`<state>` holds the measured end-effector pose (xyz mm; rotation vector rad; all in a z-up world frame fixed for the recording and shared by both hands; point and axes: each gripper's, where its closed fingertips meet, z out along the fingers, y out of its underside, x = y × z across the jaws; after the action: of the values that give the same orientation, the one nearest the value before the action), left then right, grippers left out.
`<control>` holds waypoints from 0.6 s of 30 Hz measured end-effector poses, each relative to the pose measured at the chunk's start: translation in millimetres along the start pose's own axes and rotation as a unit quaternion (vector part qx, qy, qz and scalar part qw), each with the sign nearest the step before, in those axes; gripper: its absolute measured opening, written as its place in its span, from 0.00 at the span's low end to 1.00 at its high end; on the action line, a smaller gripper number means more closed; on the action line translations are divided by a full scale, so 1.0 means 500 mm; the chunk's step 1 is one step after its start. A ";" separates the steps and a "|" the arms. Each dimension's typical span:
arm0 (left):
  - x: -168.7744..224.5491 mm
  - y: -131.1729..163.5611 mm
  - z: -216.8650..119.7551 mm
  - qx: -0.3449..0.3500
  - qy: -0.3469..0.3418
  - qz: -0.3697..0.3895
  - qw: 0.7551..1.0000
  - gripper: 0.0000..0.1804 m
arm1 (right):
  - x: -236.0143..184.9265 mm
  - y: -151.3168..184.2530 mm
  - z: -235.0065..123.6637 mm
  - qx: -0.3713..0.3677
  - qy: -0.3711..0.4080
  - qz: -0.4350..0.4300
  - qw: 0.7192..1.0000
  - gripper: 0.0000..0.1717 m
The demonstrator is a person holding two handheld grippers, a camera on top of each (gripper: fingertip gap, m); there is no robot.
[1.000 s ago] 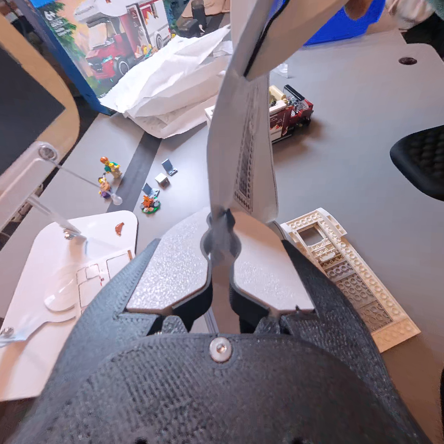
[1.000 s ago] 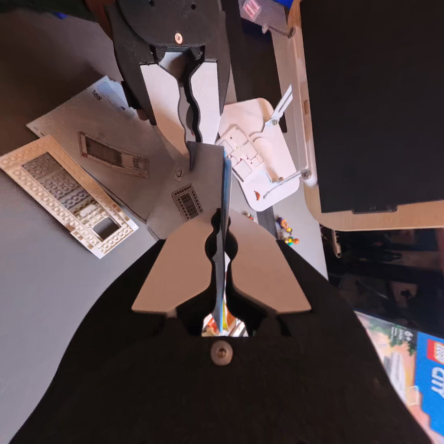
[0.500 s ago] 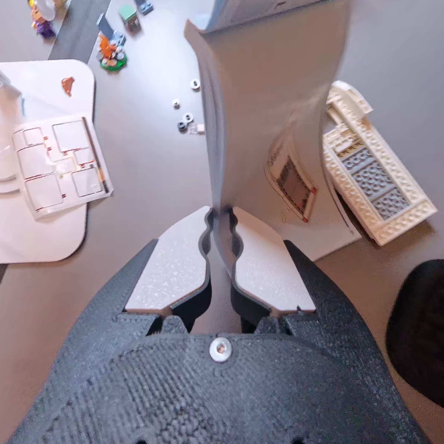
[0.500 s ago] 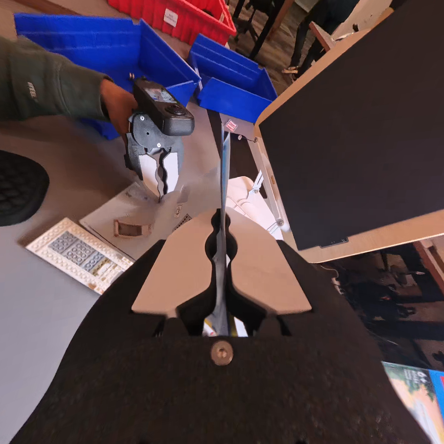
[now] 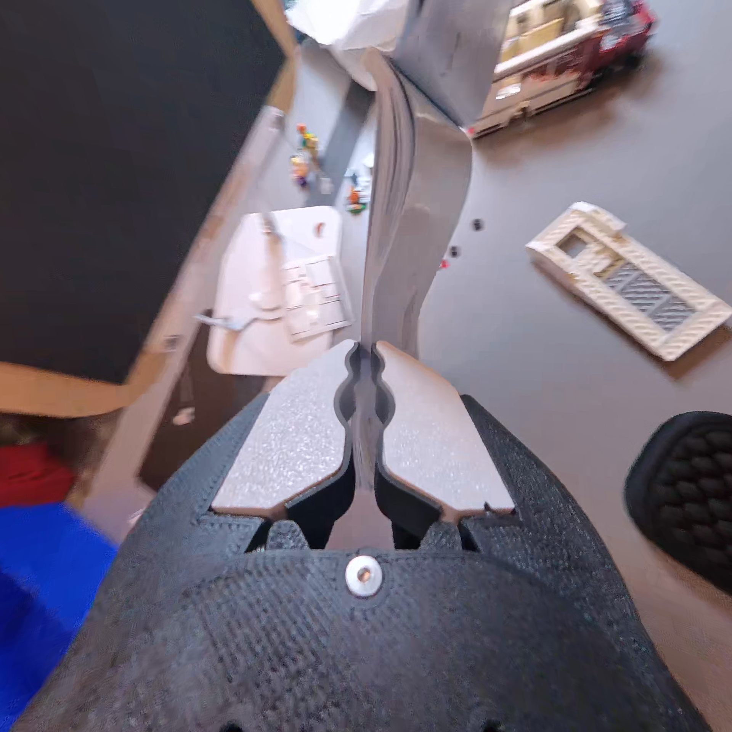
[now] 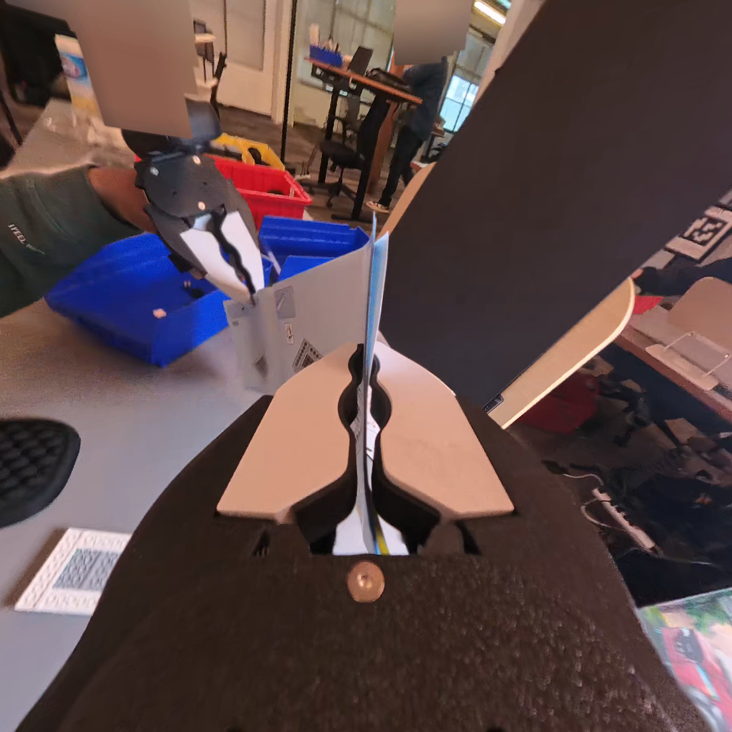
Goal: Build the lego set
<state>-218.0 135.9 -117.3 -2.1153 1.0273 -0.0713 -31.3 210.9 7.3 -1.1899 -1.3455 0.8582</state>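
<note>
Both grippers hold the instruction booklet in the air above the grey table. My left gripper [image 5: 366,348] is shut on a bunch of its grey pages [image 5: 400,222], which rise from the jaws. My right gripper [image 6: 366,352] is shut on the booklet's blue-edged side [image 6: 374,285]. The left gripper also shows in the right wrist view [image 6: 249,293], pinching the far corner of the pages [image 6: 317,317]. A white and grey roof plate [image 5: 630,277] lies flat on the table [image 5: 554,416]. The red and white camper build [image 5: 562,59] stands at the back.
A white clipboard with a sticker sheet [image 5: 301,285] lies at the left, minifigures [image 5: 305,154] and small loose parts [image 5: 453,251] behind it. A black board [image 5: 119,119] stands at the left. Blue bins [image 6: 130,289] and a red bin [image 6: 261,186] stand behind. A black armrest [image 5: 685,495] is at the right. The gap from one gripper's tips to the other's is roughly 25 cm. To reach the black armrest [image 5: 685,495] in a straight line is about 30 cm for my left fingers, about 45 cm for my right.
Both grippers have lifted and swung with the booklet. The left jaws loosened on the pages and closed on a thicker bunch. The right stayed shut on the booklet.
</note>
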 end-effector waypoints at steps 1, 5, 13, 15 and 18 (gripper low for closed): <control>-0.041 -0.015 -0.023 -0.015 -0.026 0.008 1.000 0.03 | 0.017 0.000 0.009 0.008 0.008 0.019 1.000 0.00; -0.204 -0.086 -0.077 -0.093 -0.115 0.048 0.988 0.03 | 0.104 0.010 0.058 0.059 0.054 0.105 0.991 0.00; -0.400 -0.122 0.043 -0.217 -0.137 0.089 0.962 0.04 | 0.266 0.206 0.167 0.059 0.149 0.222 0.962 0.00; -0.417 -0.127 0.074 -0.203 -0.166 0.110 0.959 0.04 | 0.275 0.248 0.178 0.042 0.174 0.178 0.968 0.00; -0.424 -0.138 0.081 -0.167 -0.206 0.136 0.955 0.05 | 0.280 0.267 0.181 0.036 0.204 0.118 0.971 0.00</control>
<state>-301.4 333.6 -44.3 -2.1279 1.1142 0.6948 -83.4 389.2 -97.9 -1.3977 -0.8455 0.7684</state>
